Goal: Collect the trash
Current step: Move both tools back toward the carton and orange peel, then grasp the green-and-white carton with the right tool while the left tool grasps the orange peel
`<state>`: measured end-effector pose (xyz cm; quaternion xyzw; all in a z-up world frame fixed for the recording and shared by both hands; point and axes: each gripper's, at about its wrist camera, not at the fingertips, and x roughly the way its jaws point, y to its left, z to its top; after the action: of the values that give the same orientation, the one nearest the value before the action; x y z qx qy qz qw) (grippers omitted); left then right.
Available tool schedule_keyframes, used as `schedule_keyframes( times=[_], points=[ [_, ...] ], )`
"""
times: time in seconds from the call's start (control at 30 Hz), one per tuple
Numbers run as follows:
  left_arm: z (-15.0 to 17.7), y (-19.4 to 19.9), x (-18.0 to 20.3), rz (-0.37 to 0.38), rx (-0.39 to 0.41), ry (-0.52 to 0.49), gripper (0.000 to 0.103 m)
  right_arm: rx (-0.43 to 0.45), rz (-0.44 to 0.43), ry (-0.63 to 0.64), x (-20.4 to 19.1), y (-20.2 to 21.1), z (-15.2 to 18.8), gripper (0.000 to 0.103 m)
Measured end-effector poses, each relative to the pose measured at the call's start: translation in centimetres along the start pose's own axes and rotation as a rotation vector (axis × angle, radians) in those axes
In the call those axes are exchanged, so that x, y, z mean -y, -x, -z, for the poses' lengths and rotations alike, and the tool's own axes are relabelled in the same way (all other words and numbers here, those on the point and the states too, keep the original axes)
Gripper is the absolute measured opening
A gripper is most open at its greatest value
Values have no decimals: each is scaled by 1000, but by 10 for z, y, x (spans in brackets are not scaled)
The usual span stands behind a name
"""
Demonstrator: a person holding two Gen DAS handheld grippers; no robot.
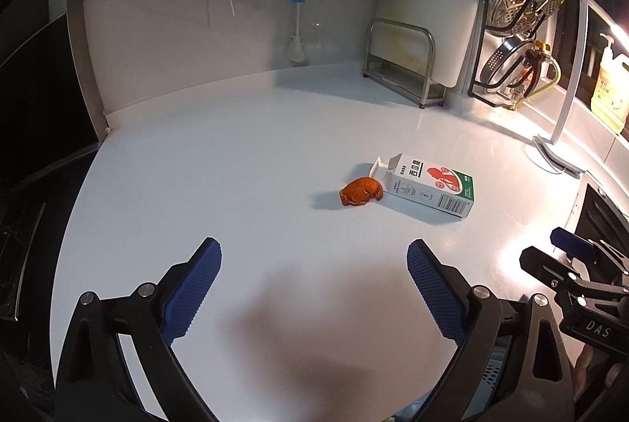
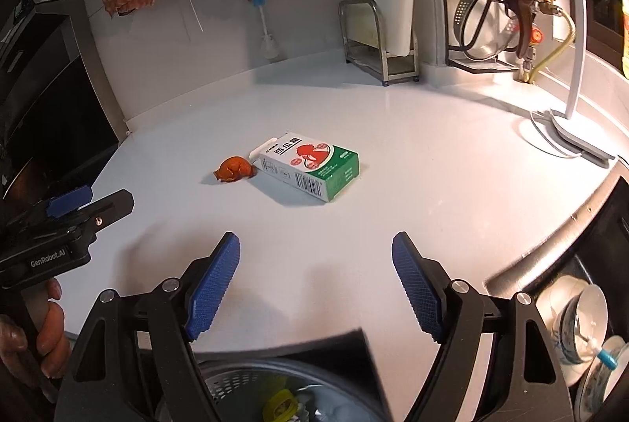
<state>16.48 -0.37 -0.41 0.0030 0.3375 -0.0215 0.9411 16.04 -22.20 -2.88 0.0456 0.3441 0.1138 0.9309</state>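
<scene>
While both claws, left claw (image 1: pixel 314 288) and right claw (image 2: pixel 316 284), gaped empty, still uncollected on white tabletop (image 1: pixel 236 178): curled orange peel (image 1: pixel 361 190), white-and-green cardboard carton (image 1: pixel 432 188); some scraps already binned.

The left gripper (image 1: pixel 314 288) hangs wide open over the white surface (image 1: pixel 196 186), nothing between its blue pads. Farther off, an orange peel (image 1: pixel 361 190) lies just left of a small carton (image 1: pixel 432 188). The right gripper (image 1: pixel 566 257) shows at the right edge.
</scene>
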Motion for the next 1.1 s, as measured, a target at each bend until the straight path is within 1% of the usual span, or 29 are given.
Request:
schedule_keyframes(
  times=[0.13, 0.23, 0.37, 0.63, 0.77, 0.9, 1.0, 1.1],
  points=[
    [-3, -18, 0, -19, -15, 1, 94, -37, -26, 21, 3, -35, -25, 76],
    [-5, -29, -2, -14, -32, 16, 94, -66, -34, 23, 9, -59, -42, 76],
    [-8, -40, -2, -30, -39, 10, 94, -111, -55, 46, 15, -85, -56, 79],
    [-11, -59, 3, -35, -61, 0, 94, -189, -70, 133, 7, -123, -68, 79],
    [-12, -66, 6, -23, -68, 1, 94, -242, -103, 144, 7, -139, -72, 79],
    [-13, -69, 11, -16, -69, -6, 94, -248, -103, 163, 5, -146, -76, 80],
    [-13, -70, 14, -13, -70, -10, 94, -249, -86, 195, -1, -150, -76, 80],
    [-15, -71, 14, -9, -69, -4, 94, -244, -68, 230, -7, -149, -72, 77]
  ],
)
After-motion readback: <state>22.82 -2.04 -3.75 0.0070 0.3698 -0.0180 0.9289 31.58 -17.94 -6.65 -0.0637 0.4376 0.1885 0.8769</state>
